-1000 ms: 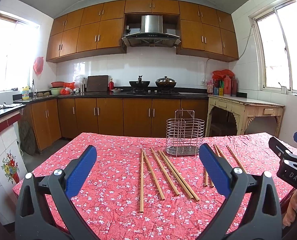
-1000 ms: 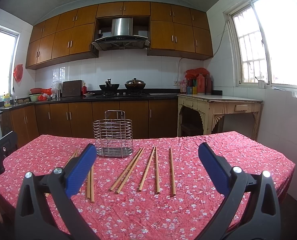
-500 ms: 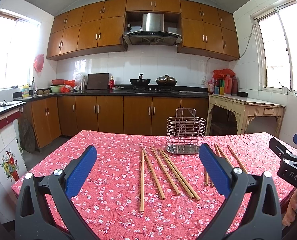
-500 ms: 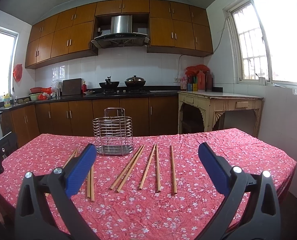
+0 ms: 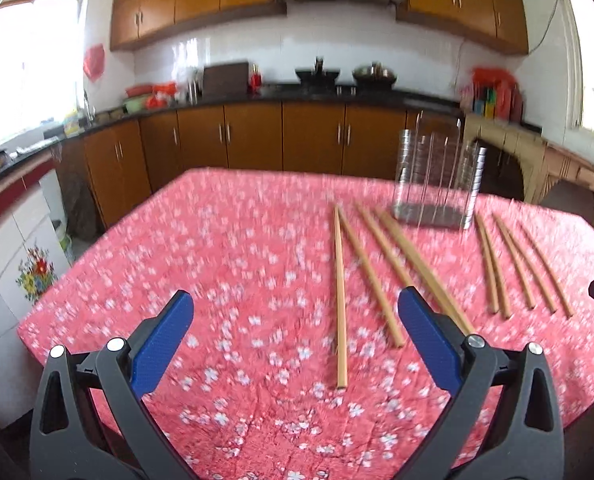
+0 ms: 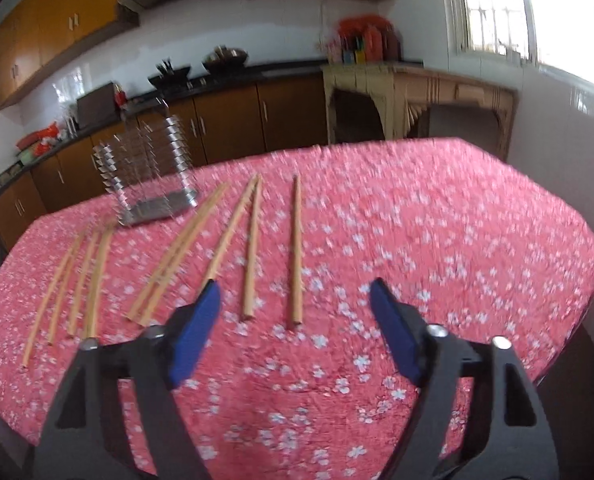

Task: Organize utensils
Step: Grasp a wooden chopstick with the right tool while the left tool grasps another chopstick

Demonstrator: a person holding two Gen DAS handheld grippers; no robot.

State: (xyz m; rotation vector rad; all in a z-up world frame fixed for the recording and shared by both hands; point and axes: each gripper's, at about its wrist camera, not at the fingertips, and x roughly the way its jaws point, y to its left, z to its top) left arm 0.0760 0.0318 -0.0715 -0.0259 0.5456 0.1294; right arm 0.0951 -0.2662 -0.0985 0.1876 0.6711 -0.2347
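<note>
As both dip toward the chopsticks (image 6: 296, 248), right hand-held gripper (image 6: 295, 300) narrows empty, left (image 5: 295, 316) stays wide

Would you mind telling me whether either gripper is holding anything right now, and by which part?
Nothing is held. The left gripper is open and empty; the right gripper is closing on air, with the chopsticks lying on the table.

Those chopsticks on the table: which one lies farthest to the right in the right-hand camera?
The lone chopstick, apart from the rest. The other chopsticks all lie to its left, toward the wire holder.
</note>
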